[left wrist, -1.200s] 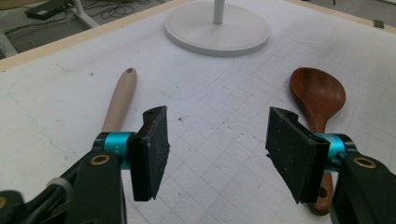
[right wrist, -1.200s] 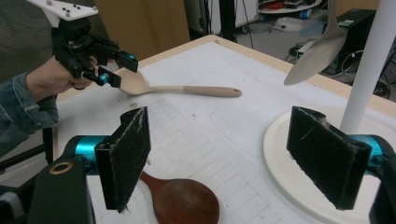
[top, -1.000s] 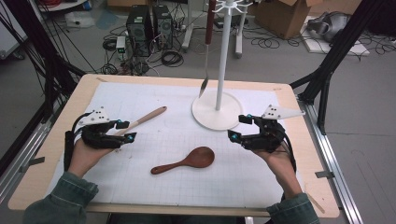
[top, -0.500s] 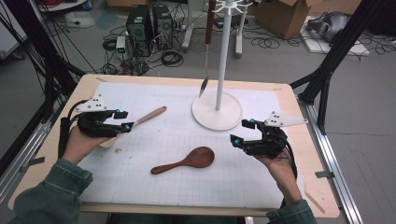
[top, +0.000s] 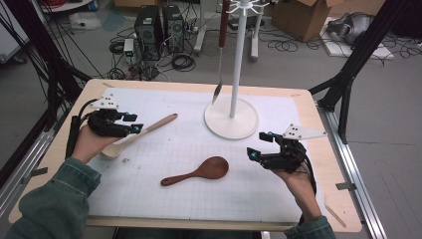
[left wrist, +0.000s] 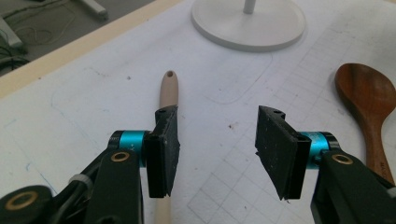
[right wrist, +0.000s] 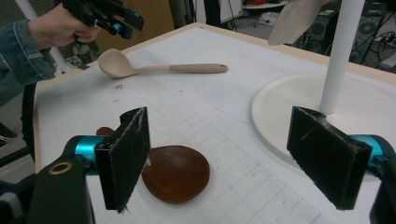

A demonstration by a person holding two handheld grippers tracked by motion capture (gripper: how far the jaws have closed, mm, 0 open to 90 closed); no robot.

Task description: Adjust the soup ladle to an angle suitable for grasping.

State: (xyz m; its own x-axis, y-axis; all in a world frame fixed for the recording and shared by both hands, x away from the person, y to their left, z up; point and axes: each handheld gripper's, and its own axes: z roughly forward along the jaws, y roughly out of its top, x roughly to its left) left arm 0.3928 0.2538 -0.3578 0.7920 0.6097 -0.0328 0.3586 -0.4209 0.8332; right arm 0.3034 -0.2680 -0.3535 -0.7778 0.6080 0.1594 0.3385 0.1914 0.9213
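With both claws gaping, the left claw (left wrist: 212, 149) should shift sideways to straddle the pale ladle's handle (left wrist: 168, 91) squarely before closing.

A pale beige ladle (top: 134, 135) and dark reddish-brown spoon (top: 199, 172) lie on white gridded mat (top: 164, 164).
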